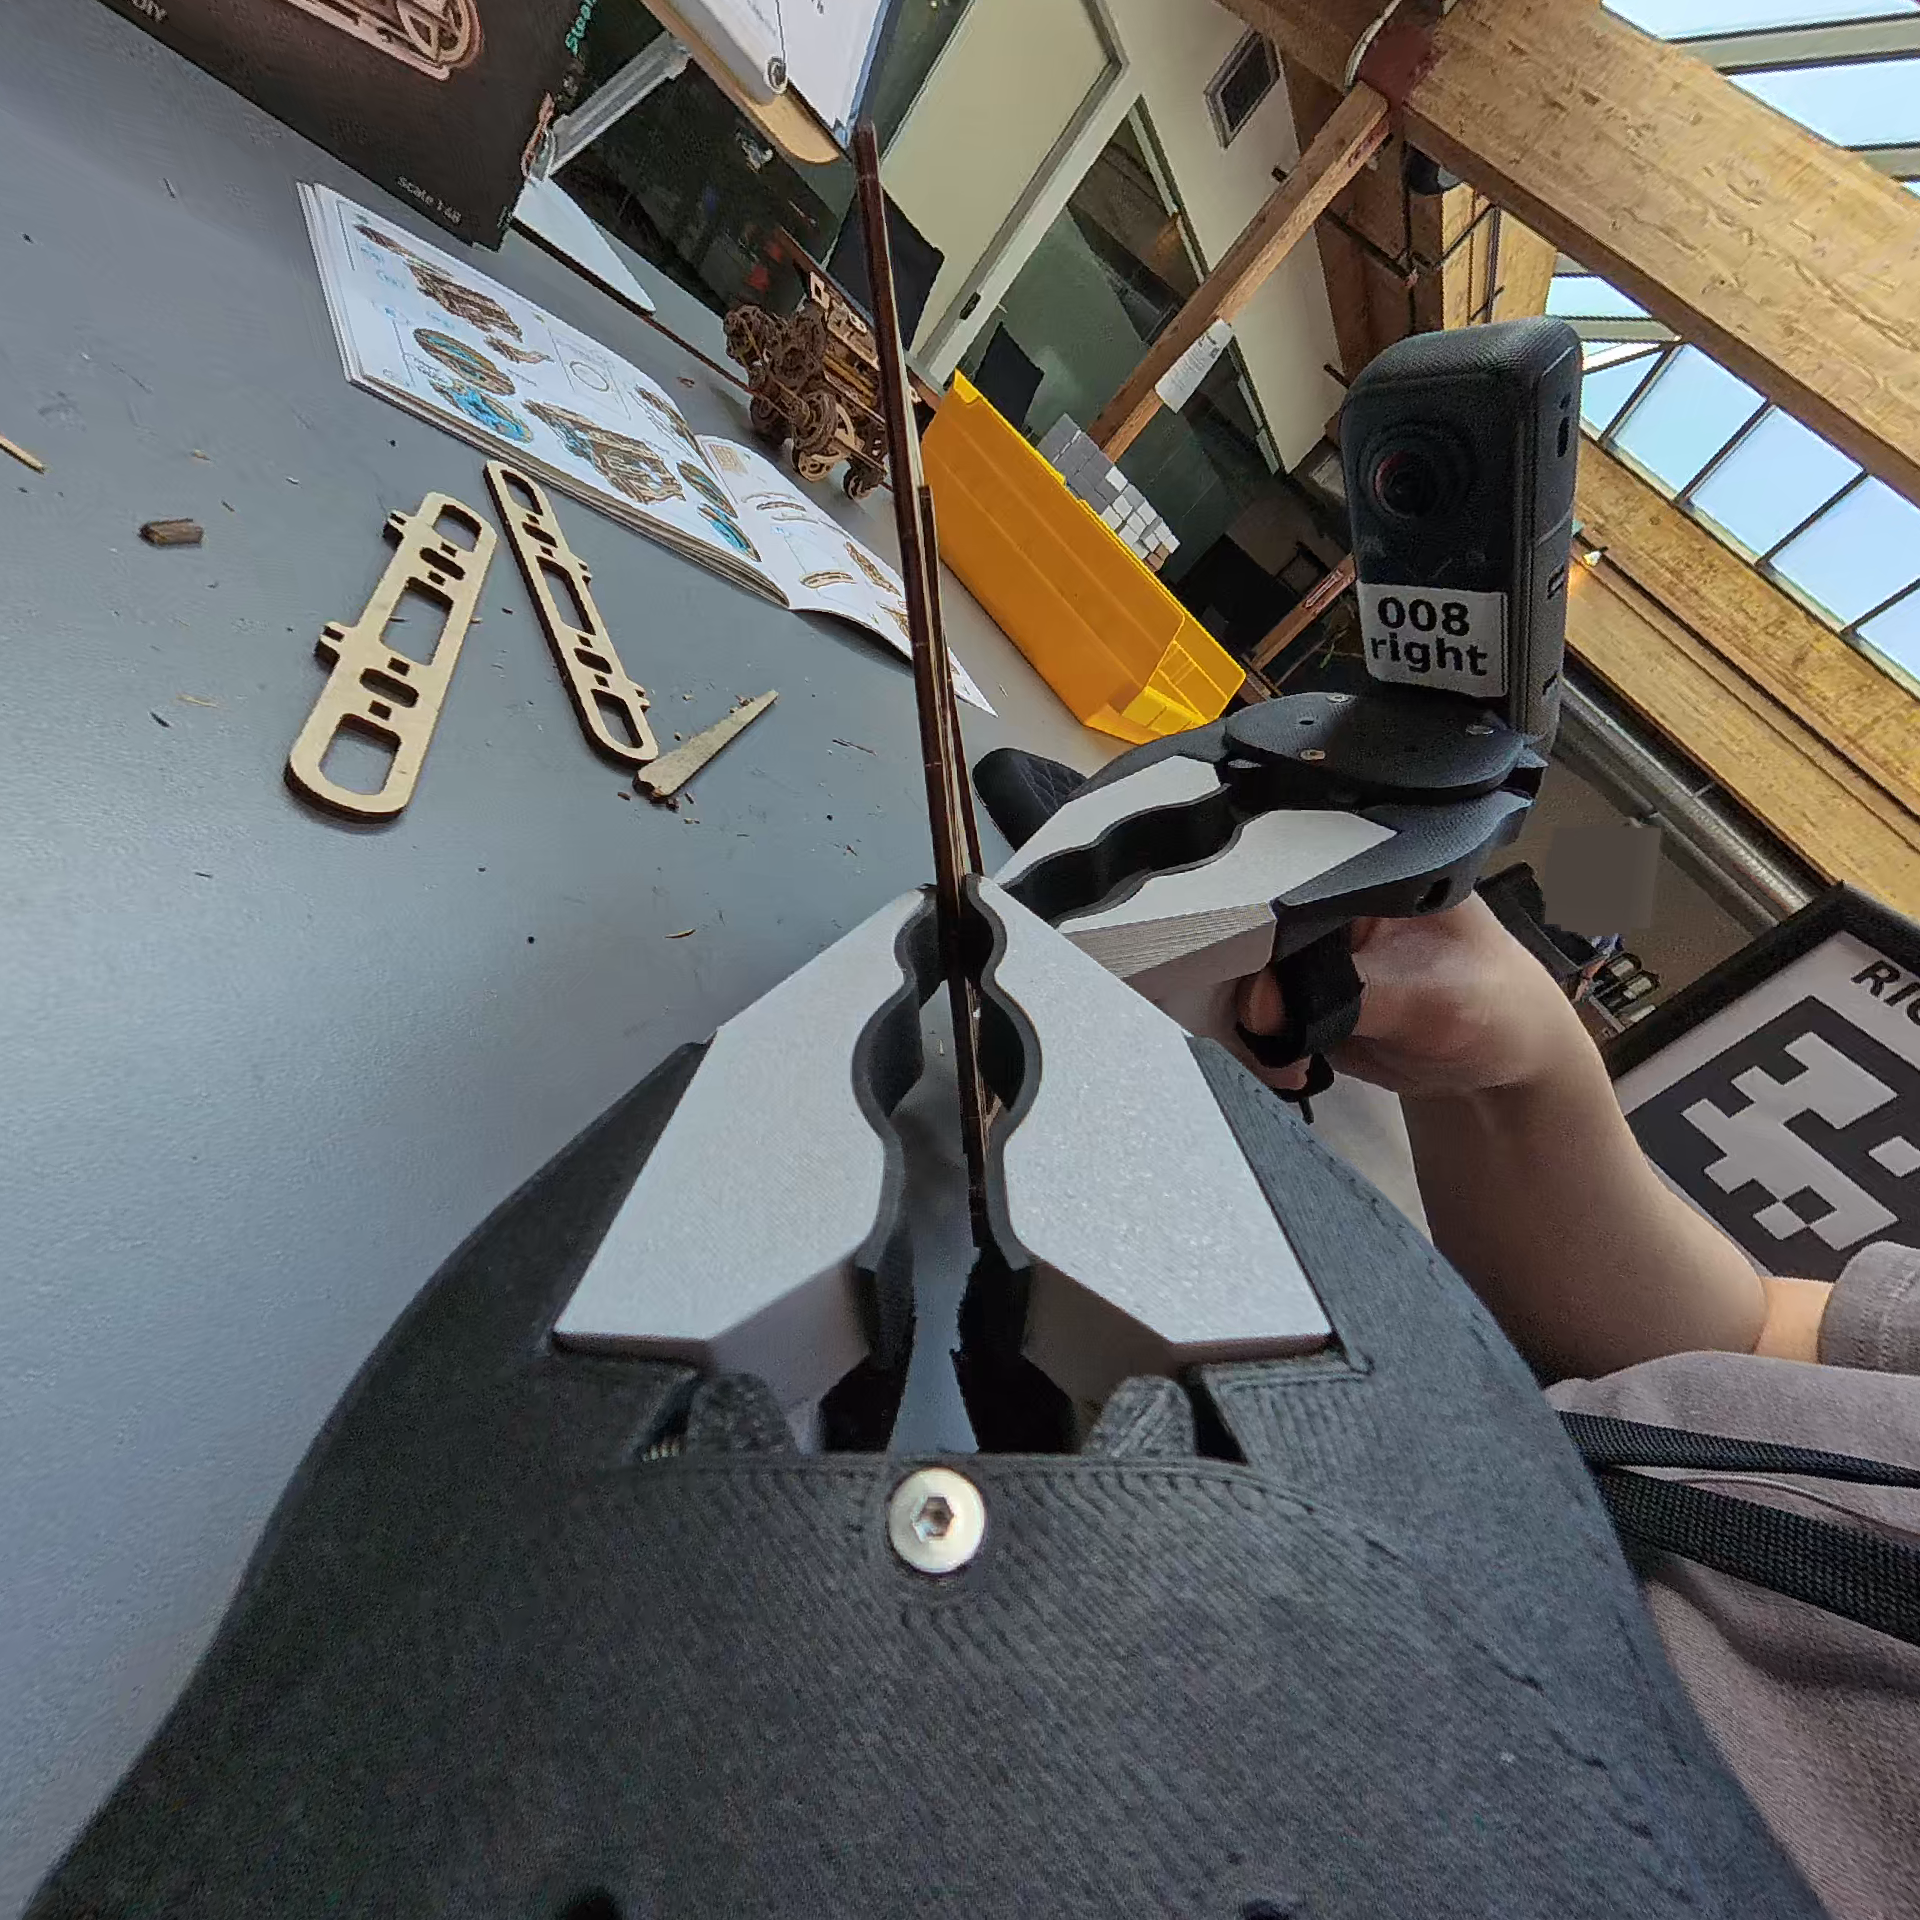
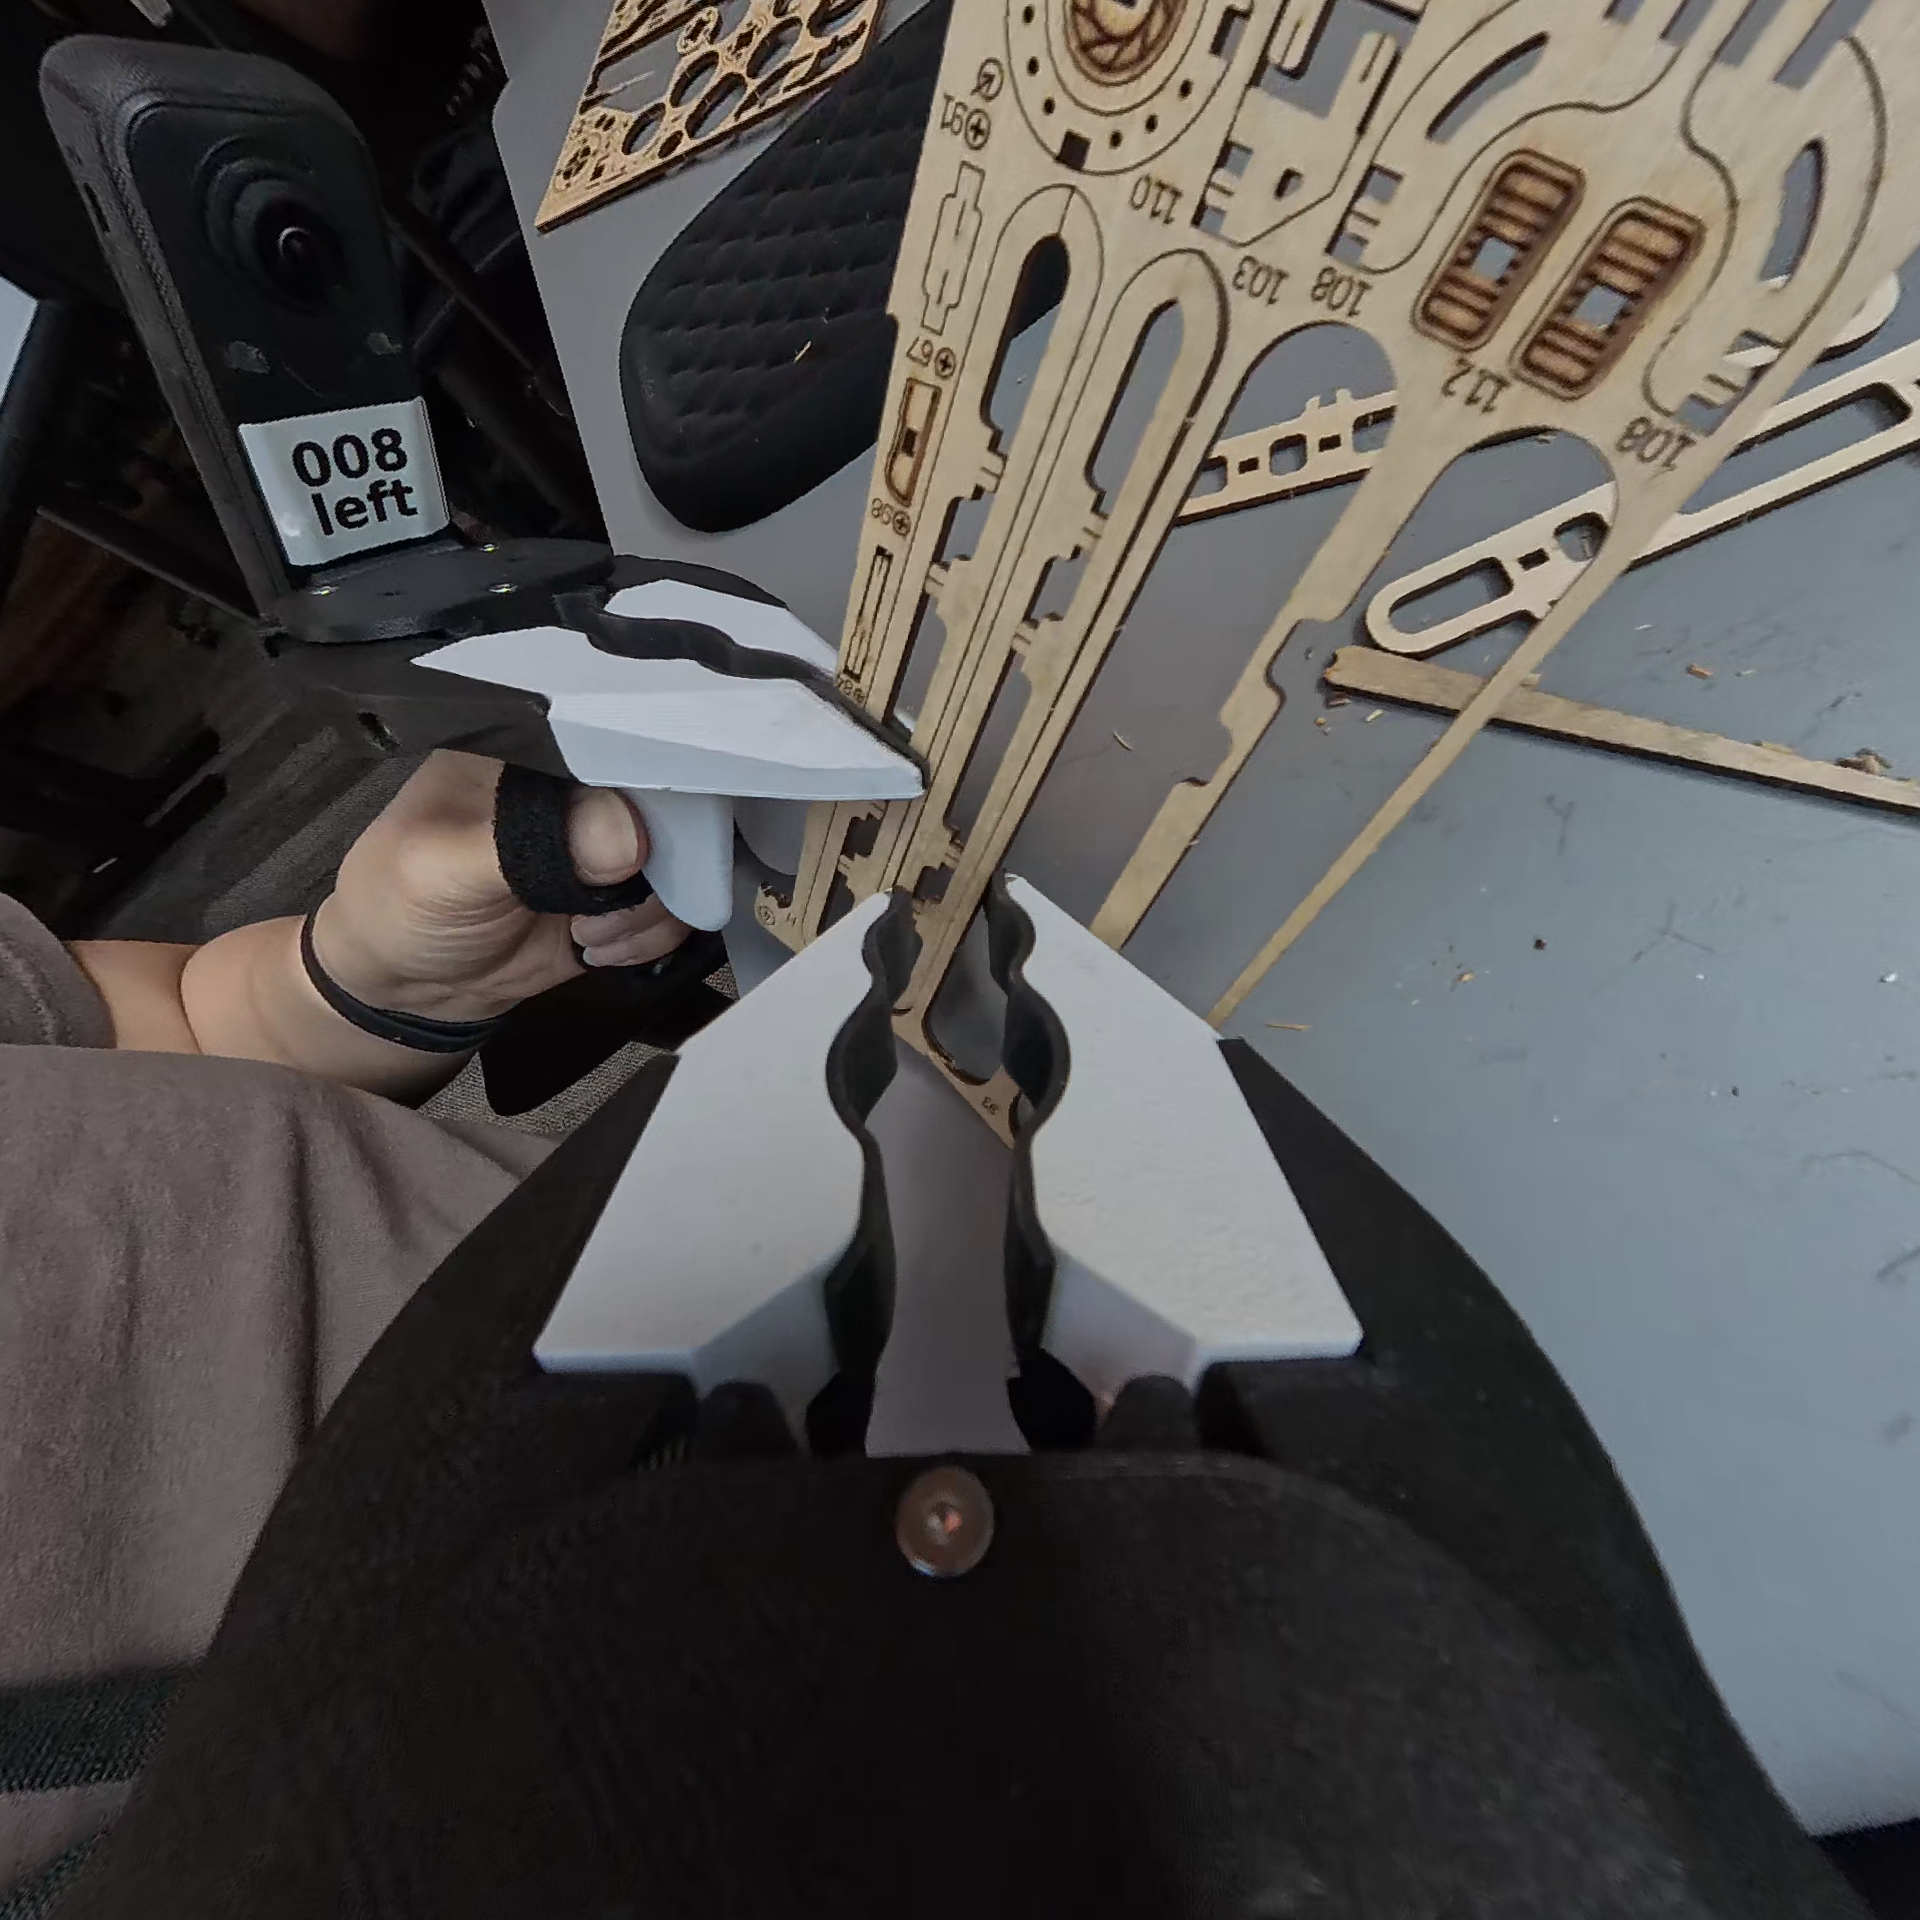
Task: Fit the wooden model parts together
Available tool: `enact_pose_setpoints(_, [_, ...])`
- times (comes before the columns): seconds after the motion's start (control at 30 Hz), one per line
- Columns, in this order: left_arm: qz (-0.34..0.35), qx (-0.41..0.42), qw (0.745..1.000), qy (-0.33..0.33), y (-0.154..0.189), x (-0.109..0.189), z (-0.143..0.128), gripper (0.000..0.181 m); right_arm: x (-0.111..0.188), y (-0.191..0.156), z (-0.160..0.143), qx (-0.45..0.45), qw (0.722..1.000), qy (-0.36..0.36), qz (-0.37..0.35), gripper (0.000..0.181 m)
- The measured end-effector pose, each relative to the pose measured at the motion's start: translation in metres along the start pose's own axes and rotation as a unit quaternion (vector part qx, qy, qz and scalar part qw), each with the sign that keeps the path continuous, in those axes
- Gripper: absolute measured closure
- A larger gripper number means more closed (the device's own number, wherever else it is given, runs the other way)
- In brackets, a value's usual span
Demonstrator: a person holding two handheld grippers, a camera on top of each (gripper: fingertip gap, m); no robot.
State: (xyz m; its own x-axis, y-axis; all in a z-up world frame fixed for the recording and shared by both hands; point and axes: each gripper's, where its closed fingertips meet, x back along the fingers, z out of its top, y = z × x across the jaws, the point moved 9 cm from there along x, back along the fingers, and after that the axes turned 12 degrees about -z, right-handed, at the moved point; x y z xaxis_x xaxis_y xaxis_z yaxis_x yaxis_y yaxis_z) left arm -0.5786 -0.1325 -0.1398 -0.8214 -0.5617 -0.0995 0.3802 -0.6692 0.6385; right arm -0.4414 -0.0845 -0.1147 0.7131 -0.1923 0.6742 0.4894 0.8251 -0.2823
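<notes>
My left gripper [image 1: 951,904] is shut on a thin plywood parts sheet [image 1: 914,520], seen edge-on and held upright above the grey table [image 1: 208,1039]. In the right wrist view the sheet [image 2: 1174,239] faces me, with laser-cut parts and several empty cut-outs. My right gripper [image 2: 948,899] is open, its jaws on either side of a narrow strip at the sheet's lower end. The left gripper [image 2: 878,727] clamps the sheet's left edge. The right gripper [image 1: 1039,888] sits just right of the sheet. Two long slotted wooden parts [image 1: 395,655] [image 1: 569,613] lie on the table.
An open instruction booklet [image 1: 499,353], an assembled wooden model [image 1: 810,395], a yellow bin [image 1: 1060,582] and a dark box [image 1: 343,83] sit at the far side. A small wooden wedge [image 1: 707,743] lies near the parts. Another cut sheet [image 2: 717,94], a black pad [image 2: 758,343] and scrap strips [image 2: 1621,727] lie on the table. The tips of both grippers are at nearly the same place.
</notes>
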Motion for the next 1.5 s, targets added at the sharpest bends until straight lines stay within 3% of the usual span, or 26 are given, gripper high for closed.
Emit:
enact_pose_setpoints(0.6, [0.020, -0.017, 1.000, -0.006, 0.000, 0.001, -0.001, 0.181, -0.004, -0.009, -0.005, 0.003, 0.997, 0.029, -0.068, 0.170])
enact_pose_setpoints(0.83, [-0.024, 0.003, 1.000, 0.018, 0.001, 0.002, 0.002, 0.181, 0.004, -0.001, -0.003, -0.077, 0.994, 0.071, 0.030, 0.166])
enact_pose_setpoints(1.0, [-0.022, 0.005, 1.000, 0.020, 0.000, 0.004, 0.001, 0.181, 0.007, -0.001, -0.002, -0.102, 0.991, 0.075, 0.043, 0.159])
enact_pose_setpoints(1.13, [-0.013, 0.001, 0.999, 0.032, -0.001, 0.006, 0.002, 0.181, 0.017, 0.000, 0.002, -0.082, 0.996, 0.031, -0.014, 0.159])
enact_pose_setpoints(1.23, [-0.013, -0.015, 0.999, 0.032, 0.002, 0.005, 0.001, 0.181, 0.033, -0.004, 0.019, -0.054, 0.989, 0.135, 0.007, 0.159])
enact_pose_setpoints(1.3, [-0.026, -0.018, 0.999, 0.042, 0.003, 0.006, 0.001, 0.181, 0.036, 0.004, 0.024, -0.053, 0.982, 0.178, -0.018, 0.159])
enact_pose_setpoints(1.5, [-0.037, -0.034, 0.998, 0.047, 0.006, 0.007, 0.000, 0.181, 0.020, 0.010, 0.027, -0.099, 0.977, 0.169, 0.086, 0.161])
